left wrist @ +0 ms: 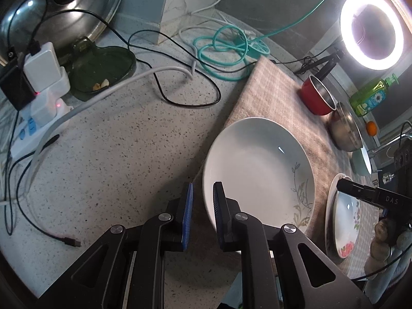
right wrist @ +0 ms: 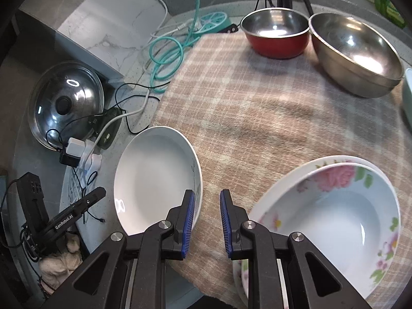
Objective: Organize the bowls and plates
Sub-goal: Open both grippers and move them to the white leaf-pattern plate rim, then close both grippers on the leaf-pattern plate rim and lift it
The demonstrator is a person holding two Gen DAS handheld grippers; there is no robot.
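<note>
The left hand-held gripper [left wrist: 202, 195] hangs with its blue pads apart and nothing between them, over the near left rim of the white plate [left wrist: 258, 172], which carries a grey leaf pattern. That plate lies at the left edge of the checked cloth [left wrist: 270, 95], partly overhanging the speckled worktop [left wrist: 116, 154].

The right hand-held gripper [right wrist: 206, 203] also stands parted and holds nothing, poised above the cloth between the white plate [right wrist: 157, 177] to its left and the stacked floral plates [right wrist: 332, 211] to its right.

At the far side of the cloth sit a red bowl [right wrist: 276, 32] and, touching its right side, nested steel bowls [right wrist: 356, 54]. Off the cloth lie teal cable [left wrist: 226, 49], a power strip [left wrist: 38, 118] and a steel lid [right wrist: 67, 103].
</note>
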